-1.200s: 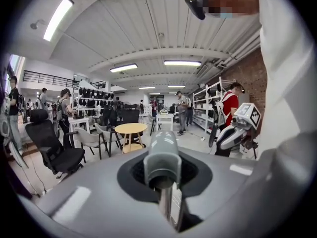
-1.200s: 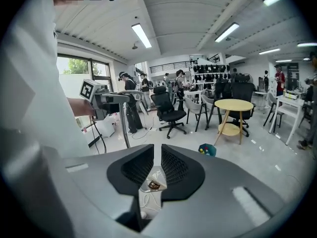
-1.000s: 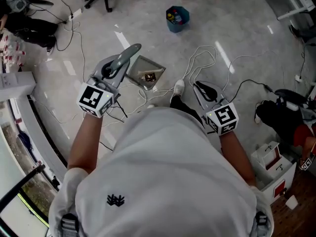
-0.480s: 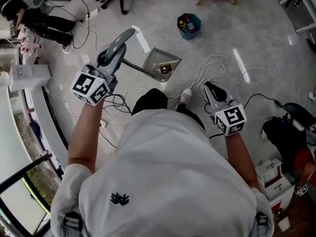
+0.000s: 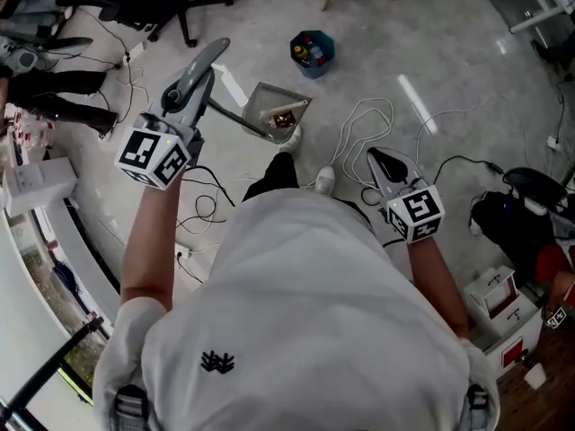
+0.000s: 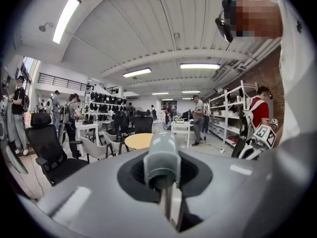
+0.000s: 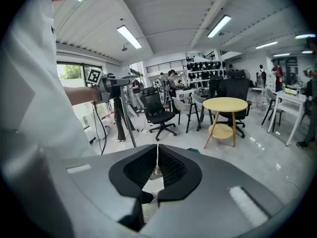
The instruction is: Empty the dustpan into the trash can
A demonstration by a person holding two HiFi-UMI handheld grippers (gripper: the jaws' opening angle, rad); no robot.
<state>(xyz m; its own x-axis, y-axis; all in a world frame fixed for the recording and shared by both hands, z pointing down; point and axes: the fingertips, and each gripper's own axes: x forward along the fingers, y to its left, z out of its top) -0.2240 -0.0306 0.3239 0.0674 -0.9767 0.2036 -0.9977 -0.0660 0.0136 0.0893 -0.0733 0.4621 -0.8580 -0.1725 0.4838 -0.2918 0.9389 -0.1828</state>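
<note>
Item: long-handled dustpan (image 5: 269,115), loaded, in transit. Carrier: left gripper (image 5: 199,70), jaws clamped on the grey cap end of the handle (image 6: 162,158); the rod runs down from there to the pan. Location: the pan sits short of the blue trash can (image 5: 314,61), near it but apart and not above its opening; whether it rests on the floor (image 5: 431,52) or hangs just clear cannot be told. Contents: small brown debris (image 5: 286,119) in the pan's lower corner. Second tool: right gripper (image 5: 384,163), jaws pressed together on nothing, held low at the person's side. Hazards, as judged: held only at its far end, the pan could swing or twist in the jaws and shed its debris before reaching the can; tipping it too soon would scatter the debris beside the can. Loose white cables (image 5: 368,119) lie looped underfoot and could catch a shoe.
</note>
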